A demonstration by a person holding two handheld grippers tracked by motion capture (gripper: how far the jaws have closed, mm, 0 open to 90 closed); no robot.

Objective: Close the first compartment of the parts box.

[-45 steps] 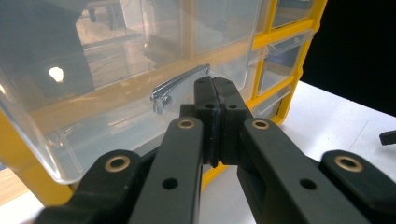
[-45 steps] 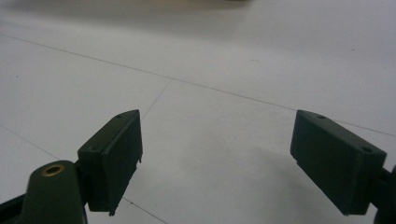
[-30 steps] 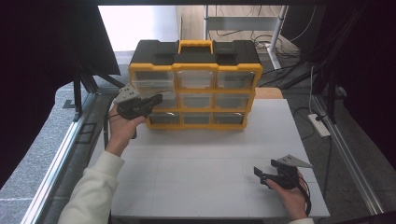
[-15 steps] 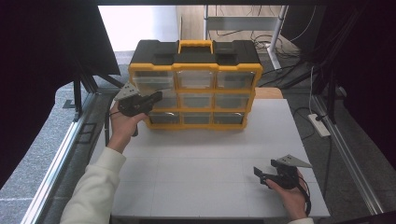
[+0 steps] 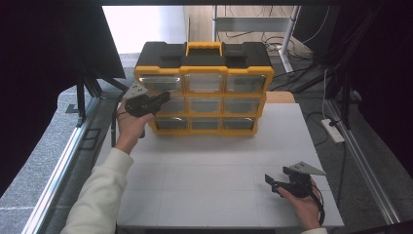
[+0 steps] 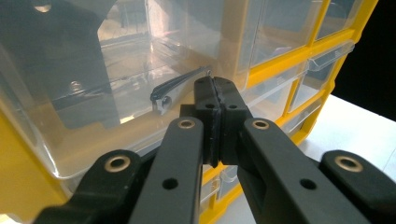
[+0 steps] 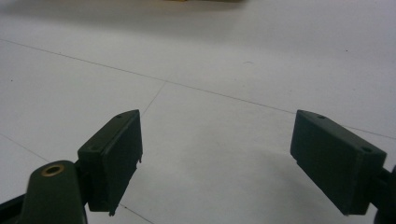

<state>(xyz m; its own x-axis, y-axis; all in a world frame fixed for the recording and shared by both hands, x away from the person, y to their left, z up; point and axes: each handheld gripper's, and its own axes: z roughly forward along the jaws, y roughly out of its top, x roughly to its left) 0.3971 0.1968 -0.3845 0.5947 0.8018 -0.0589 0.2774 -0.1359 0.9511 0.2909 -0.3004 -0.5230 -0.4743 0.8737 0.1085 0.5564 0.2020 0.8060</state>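
Observation:
A yellow and black organiser (image 5: 204, 87) with clear drawers stands upright at the back of the white table (image 5: 209, 165). My left gripper (image 5: 164, 96) is at the cabinet's left column, by the upper drawers. Its jaws are pressed together right at the front of a clear drawer (image 6: 116, 70). In the left gripper view the left gripper (image 6: 215, 88) shows no gap between its pads, and a metal nail clipper (image 6: 180, 86) lies inside that drawer. My right gripper (image 5: 271, 184) rests low at the table's front right, open. In its own view the right gripper (image 7: 217, 158) has only the bare table (image 7: 210, 70) between its jaws.
A power strip (image 5: 332, 130) and cables lie on the floor to the right of the table. A metal rail (image 5: 63, 165) runs along the left side. Dark screens stand at both sides.
My left gripper has edged slightly up and toward the organiser's front. My right gripper has stayed where it was.

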